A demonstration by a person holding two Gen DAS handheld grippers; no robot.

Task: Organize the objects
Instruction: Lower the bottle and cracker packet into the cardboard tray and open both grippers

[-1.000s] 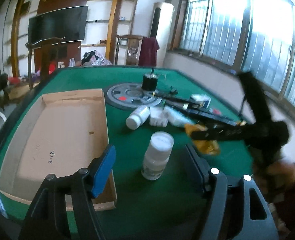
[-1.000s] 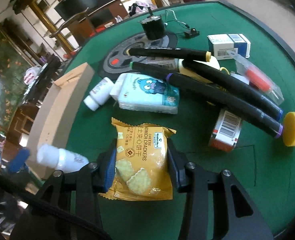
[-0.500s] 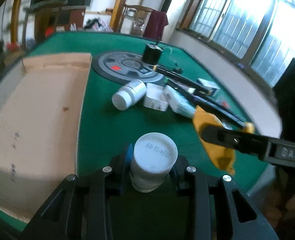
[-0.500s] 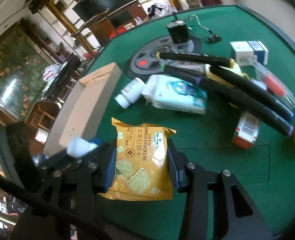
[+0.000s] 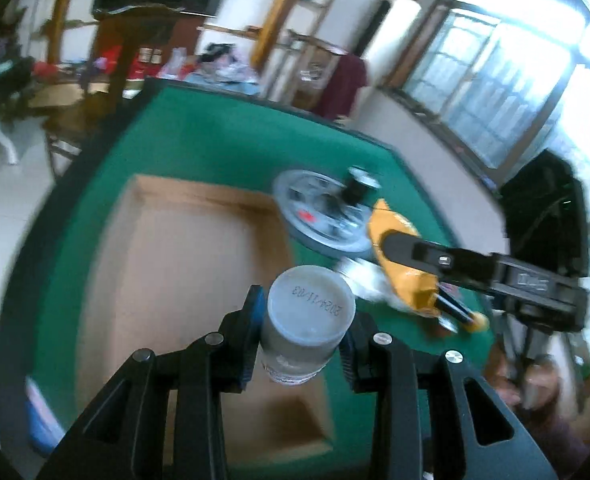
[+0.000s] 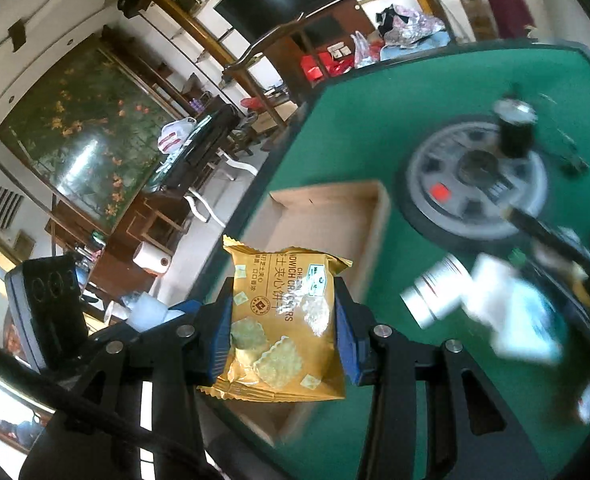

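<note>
My left gripper is shut on a white pill bottle, held upright in the air above the right part of the shallow cardboard box. My right gripper is shut on a yellow pack of sandwich crackers, lifted over the near end of the cardboard box. In the left wrist view the right gripper reaches in from the right with the cracker pack. In the right wrist view the left gripper's blue pads and the pill bottle show at lower left.
On the green table lie a grey round plate with a black cylinder on it, a white bottle on its side, a pale packet and black markers. A chair stands beyond the table's far edge.
The left gripper closed on the upright pill bottle and lifted it leftward over the box. The right gripper raised the cracker pack off the table and carried it left toward the box.
</note>
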